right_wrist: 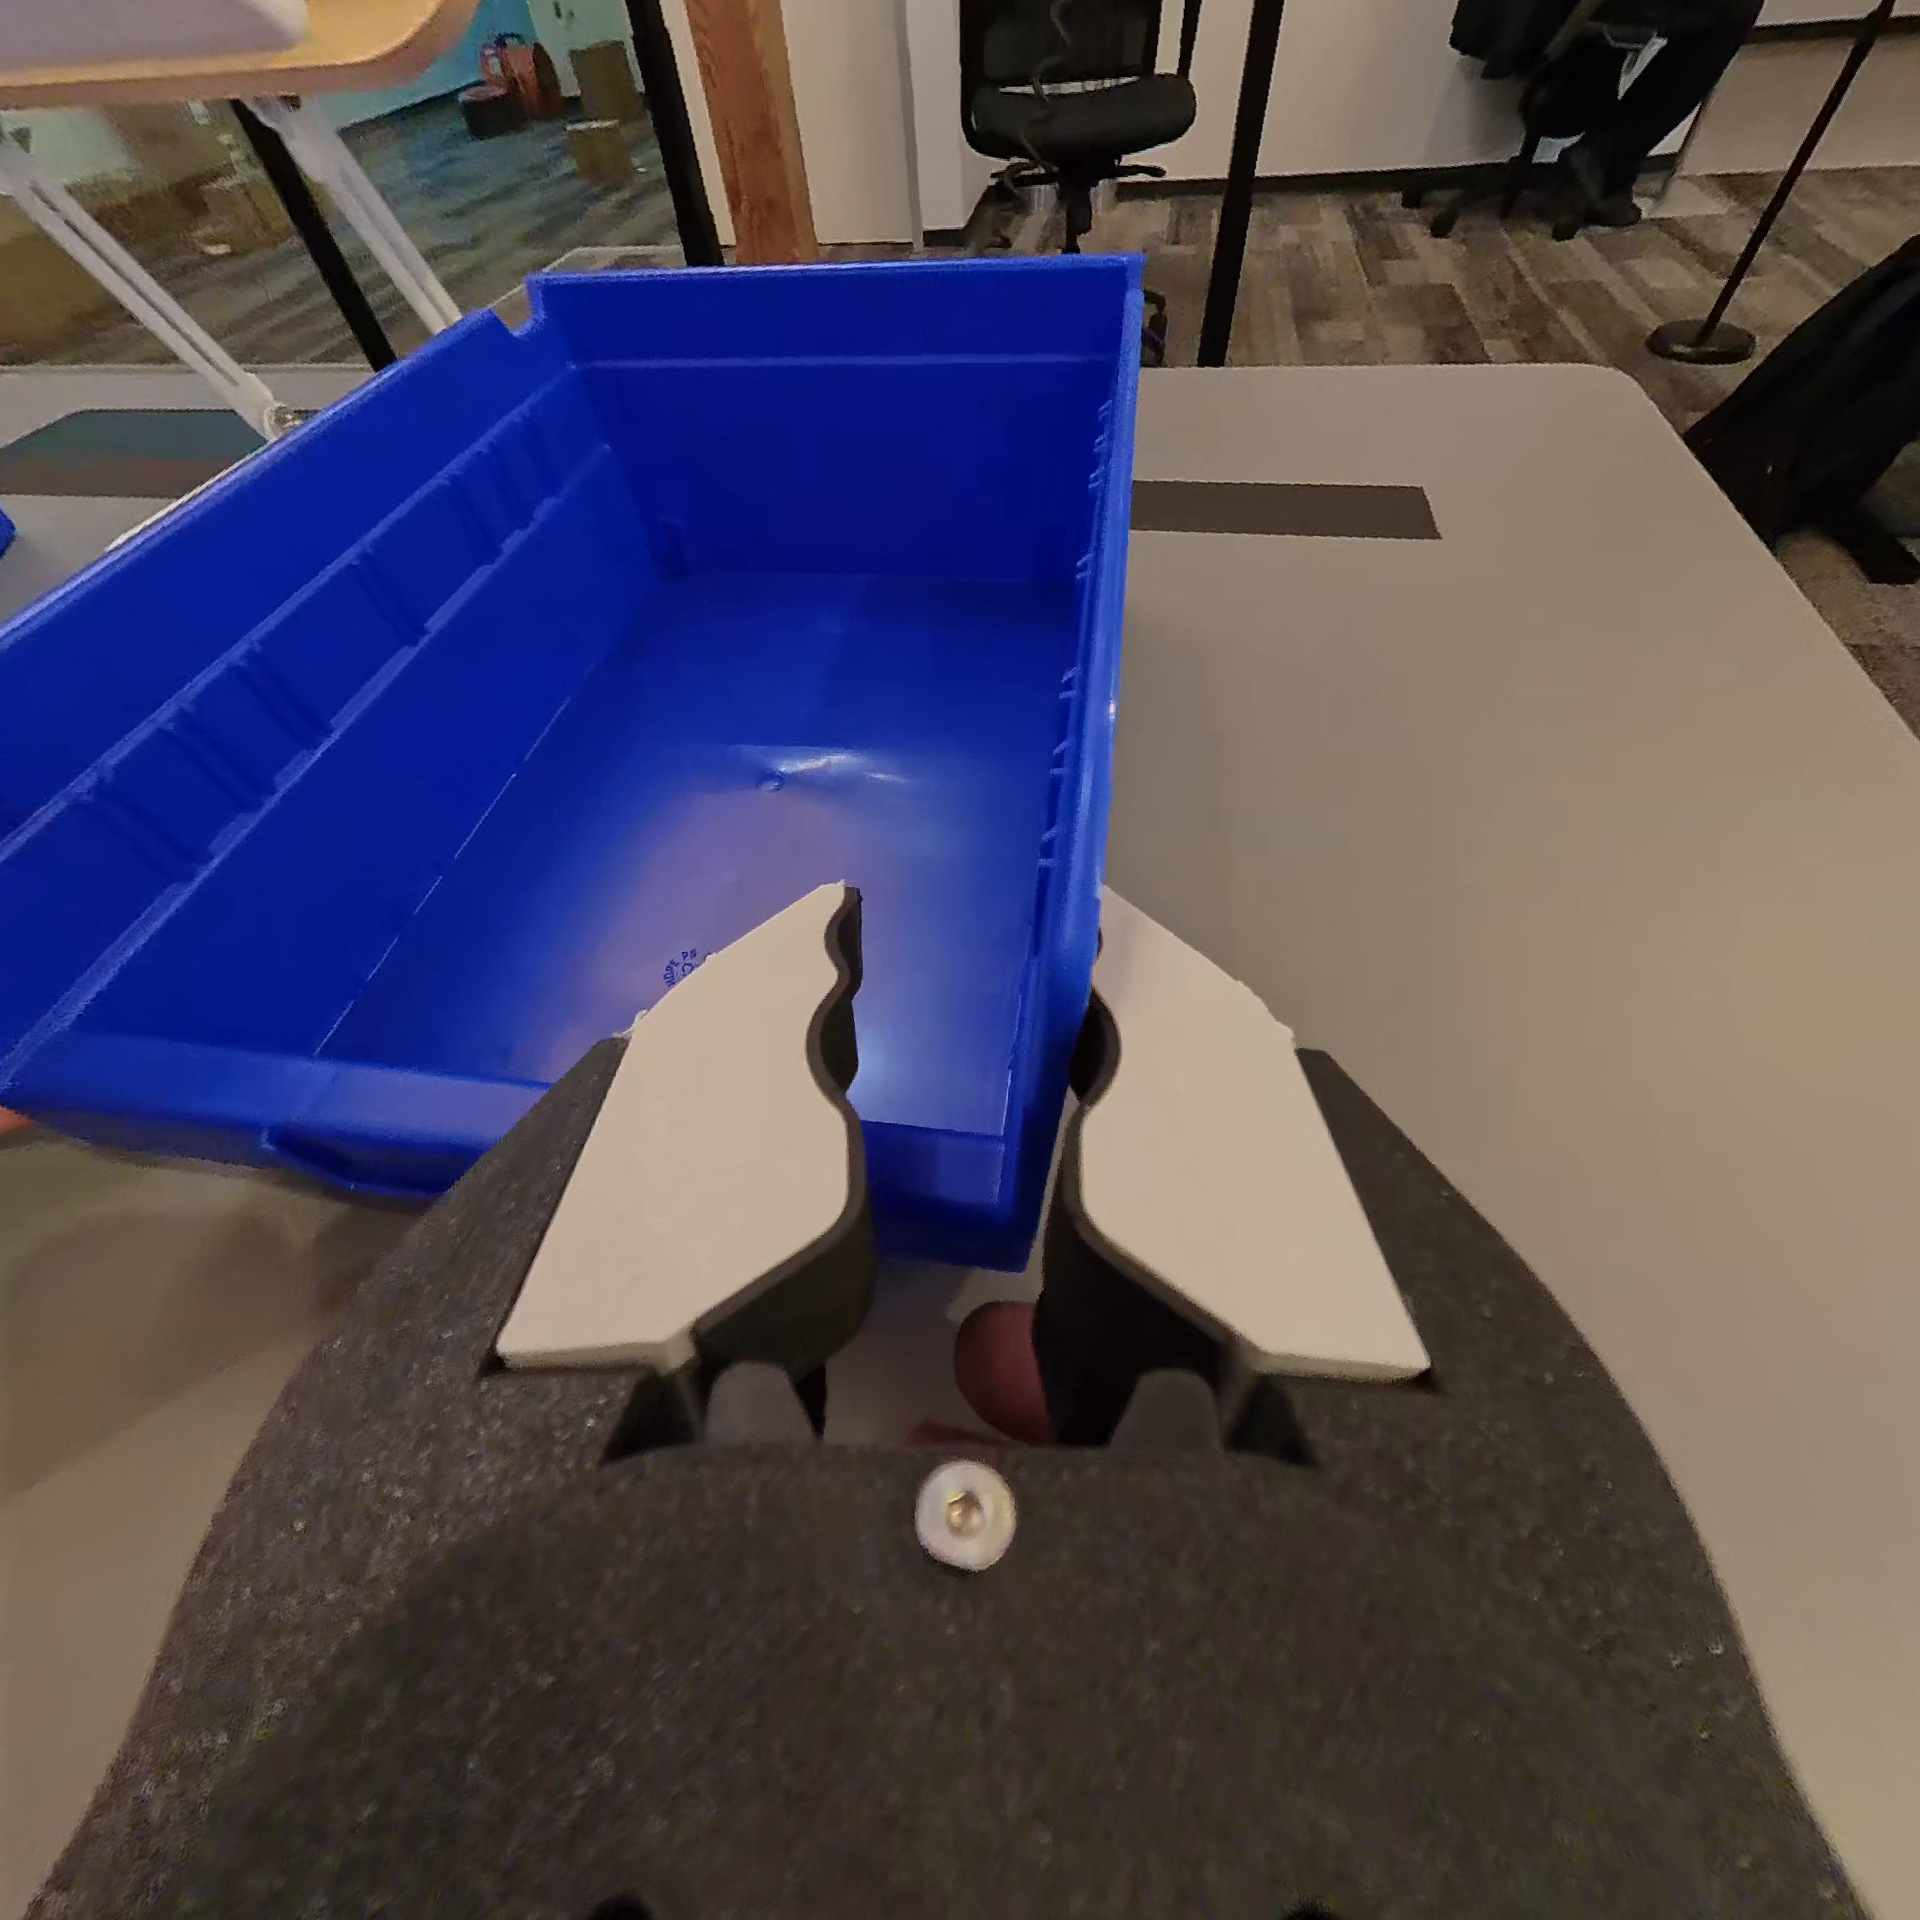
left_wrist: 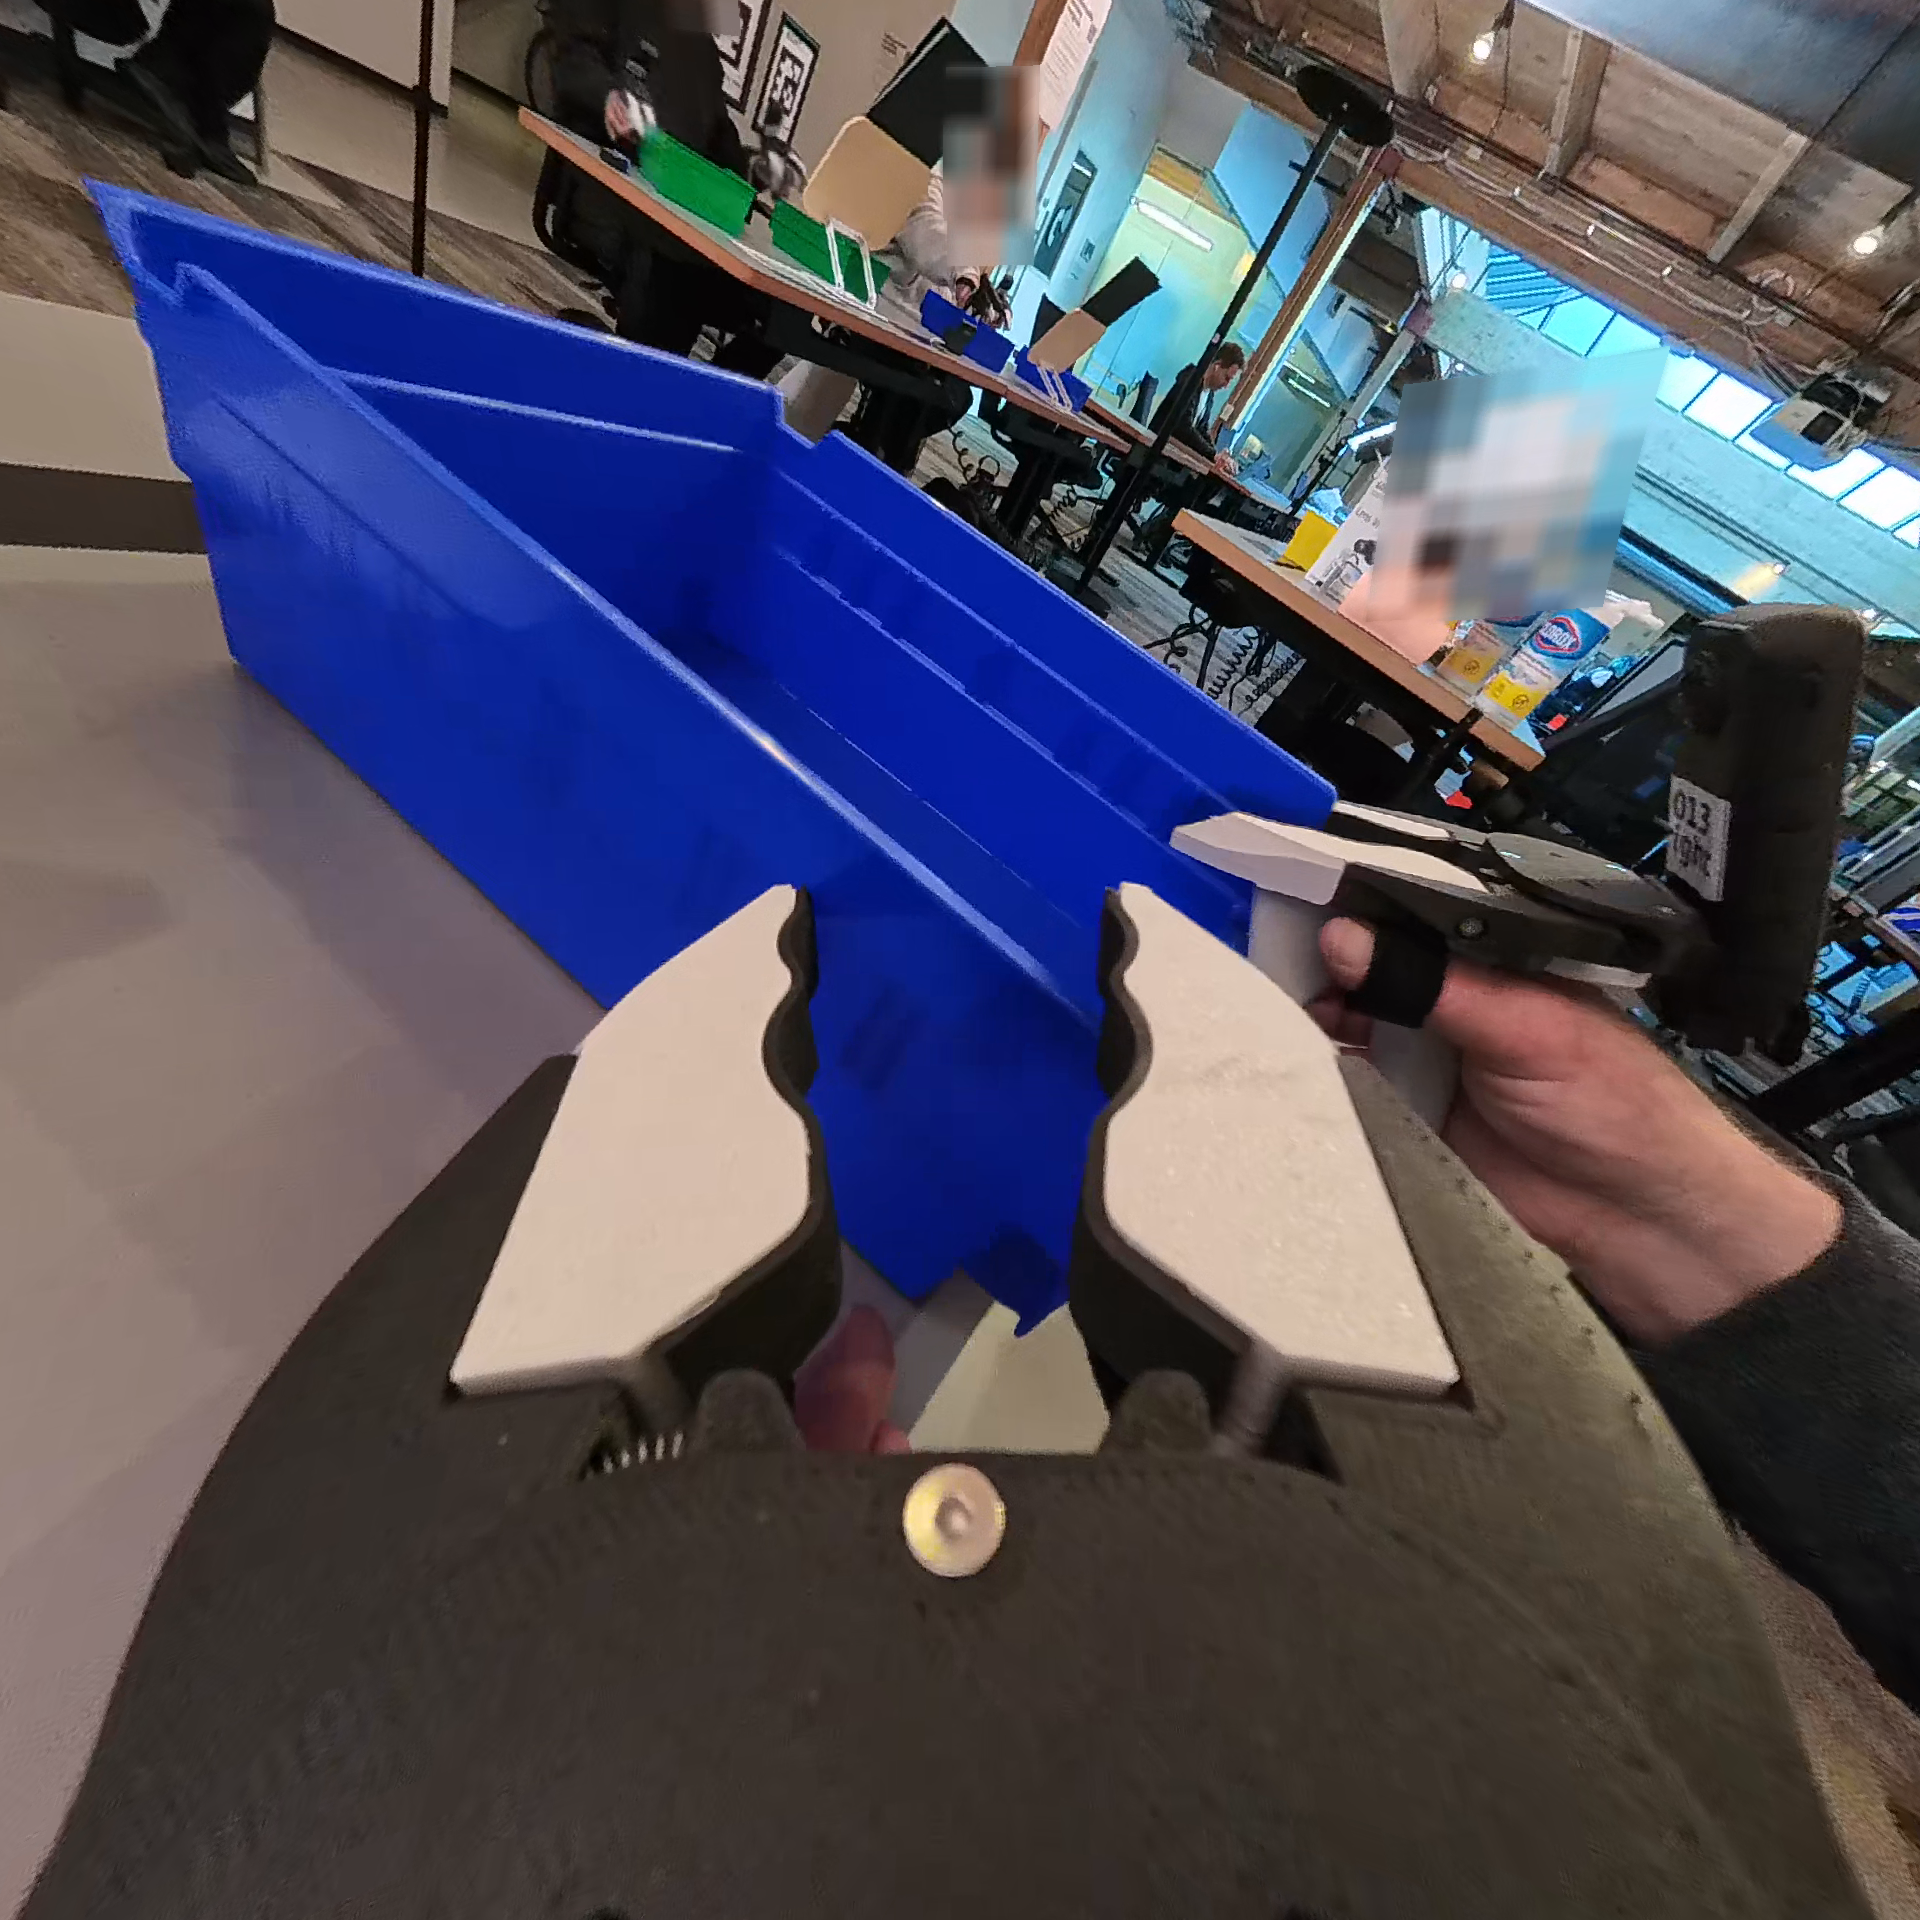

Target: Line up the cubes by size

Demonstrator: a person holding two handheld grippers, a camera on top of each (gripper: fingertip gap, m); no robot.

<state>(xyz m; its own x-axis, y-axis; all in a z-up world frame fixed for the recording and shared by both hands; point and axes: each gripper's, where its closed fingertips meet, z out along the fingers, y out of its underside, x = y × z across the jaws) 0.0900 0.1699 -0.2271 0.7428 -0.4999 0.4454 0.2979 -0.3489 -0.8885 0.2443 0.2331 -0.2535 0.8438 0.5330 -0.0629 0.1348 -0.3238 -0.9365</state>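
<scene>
No cube shows in either view. An empty blue bin (right_wrist: 831,457) stands on the grey table (right_wrist: 1507,831). My right gripper (right_wrist: 977,904) is open and straddles the bin's right wall near its near corner. Its left finger (right_wrist: 748,1039) is inside the bin with a gap to the wall, and its right finger (right_wrist: 1195,1039) is outside. My left gripper (left_wrist: 956,904) is open wide, with the bin's (left_wrist: 520,623) near corner between its fingers and neither pad pressing on it. The right gripper also shows in the left wrist view (left_wrist: 1247,883), at the bin's end wall.
A dark strip (right_wrist: 1278,511) lies across the table behind the bin. The table's far edge is close behind the bin, with black stanchion poles (right_wrist: 1236,177) and an office chair (right_wrist: 1075,104) beyond. Other tables with people (left_wrist: 935,312) stand farther off.
</scene>
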